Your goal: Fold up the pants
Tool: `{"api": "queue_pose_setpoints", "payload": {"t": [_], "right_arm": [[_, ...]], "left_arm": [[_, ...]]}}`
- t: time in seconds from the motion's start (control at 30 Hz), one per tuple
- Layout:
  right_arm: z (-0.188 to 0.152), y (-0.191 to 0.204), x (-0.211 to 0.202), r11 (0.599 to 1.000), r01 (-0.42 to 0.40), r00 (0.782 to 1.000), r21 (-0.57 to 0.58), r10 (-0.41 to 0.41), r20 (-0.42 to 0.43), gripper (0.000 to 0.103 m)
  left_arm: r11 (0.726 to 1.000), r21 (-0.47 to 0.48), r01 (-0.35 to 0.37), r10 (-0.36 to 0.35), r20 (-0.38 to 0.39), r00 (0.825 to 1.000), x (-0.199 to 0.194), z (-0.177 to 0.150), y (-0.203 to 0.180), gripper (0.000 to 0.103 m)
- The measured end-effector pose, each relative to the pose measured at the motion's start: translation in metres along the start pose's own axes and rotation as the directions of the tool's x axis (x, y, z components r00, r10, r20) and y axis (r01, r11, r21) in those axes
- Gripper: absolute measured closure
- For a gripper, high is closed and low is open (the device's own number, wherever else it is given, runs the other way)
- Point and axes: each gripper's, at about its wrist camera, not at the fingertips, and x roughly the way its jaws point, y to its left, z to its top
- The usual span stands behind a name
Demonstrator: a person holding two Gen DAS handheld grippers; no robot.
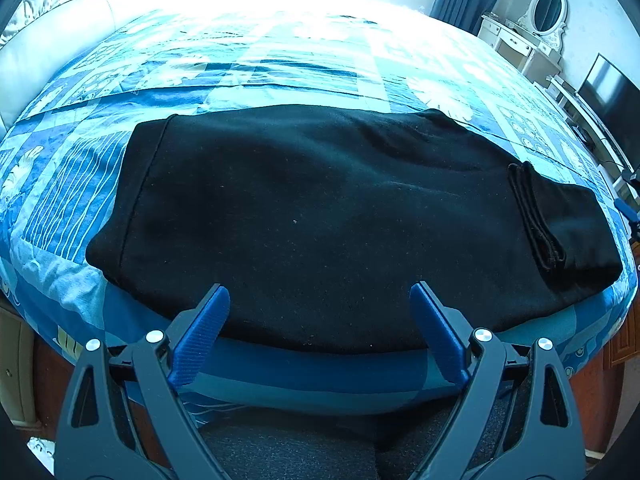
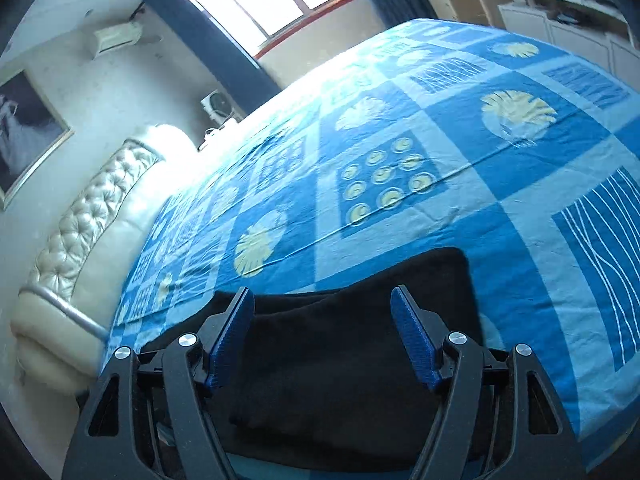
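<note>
Black pants lie folded lengthwise across the near edge of the bed. A ribbed cuff is doubled back onto the cloth at the right end. My left gripper hangs open just above the pants' near edge, with nothing between its blue pads. In the right wrist view one end of the pants lies below my right gripper. That gripper is open, tilted, and holds no cloth.
The bed carries a blue patchwork quilt with shell and stripe patterns. A tufted cream headboard stands at the left. A white dressing table and a dark television stand to the right.
</note>
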Motion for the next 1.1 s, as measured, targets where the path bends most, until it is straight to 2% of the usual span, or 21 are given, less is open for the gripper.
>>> {"api": "queue_pose_setpoints", "payload": {"t": [0.07,0.17,0.2,0.23,0.3,0.37,0.5,0.63,0.8,0.93,1.03,1.1], "right_arm": [[0.009,-0.041,0.015,0.993,-0.011,0.999,0.117,0.017,-0.043,0.039],[0.008,-0.080,0.038,0.956,-0.093,0.991,0.277,0.116,-0.067,0.051],[0.006,-0.085,0.045,0.949,-0.110,0.988,0.296,0.138,-0.075,0.060],[0.004,-0.087,0.052,0.948,-0.111,0.986,0.298,0.143,-0.088,0.065],[-0.001,-0.087,0.065,0.959,-0.078,0.986,0.272,0.114,-0.120,0.075],[-0.004,-0.085,0.071,0.967,-0.065,0.987,0.247,0.099,-0.126,0.077],[-0.006,-0.088,0.072,0.957,-0.094,0.984,0.275,0.131,-0.119,0.079],[-0.011,-0.091,0.059,0.933,-0.154,0.975,0.324,0.197,-0.104,0.073],[-0.039,-0.091,0.034,0.925,-0.198,0.961,0.325,0.249,-0.121,0.063],[-0.067,-0.098,0.018,0.911,-0.226,0.950,0.344,0.285,-0.129,0.063],[-0.077,-0.097,0.013,0.927,-0.207,0.955,0.312,0.261,-0.143,0.065],[-0.079,-0.095,0.017,0.949,-0.160,0.966,0.273,0.208,-0.157,0.074]], "left_arm": [[1.000,0.001,-0.001,0.001,-0.004,1.000,0.001,-0.001,-0.001,0.012],[1.000,-0.004,-0.001,0.001,-0.011,1.000,0.003,-0.002,-0.001,0.012],[1.000,-0.006,0.001,-0.001,-0.012,1.000,0.003,-0.002,0.000,0.012],[1.000,-0.009,0.002,-0.002,-0.013,1.000,0.003,-0.002,0.000,0.012],[1.000,-0.014,0.005,-0.006,-0.018,1.000,0.004,-0.002,0.001,0.012],[1.000,-0.018,0.009,-0.009,-0.023,1.000,0.006,-0.002,0.002,0.012],[1.000,-0.022,0.013,-0.013,-0.028,1.000,0.007,-0.002,0.002,0.012],[1.000,-0.020,0.013,-0.014,-0.023,1.000,0.005,-0.003,0.003,0.012],[1.000,-0.011,0.010,-0.010,-0.025,1.000,0.005,-0.003,0.001,0.012],[1.000,-0.003,0.007,-0.007,-0.027,1.000,0.005,-0.003,-0.001,0.012],[1.000,0.000,0.007,-0.007,-0.027,1.000,0.006,-0.003,0.000,0.012],[1.000,-0.001,0.006,-0.007,-0.028,1.000,0.006,-0.003,0.000,0.012]]}}
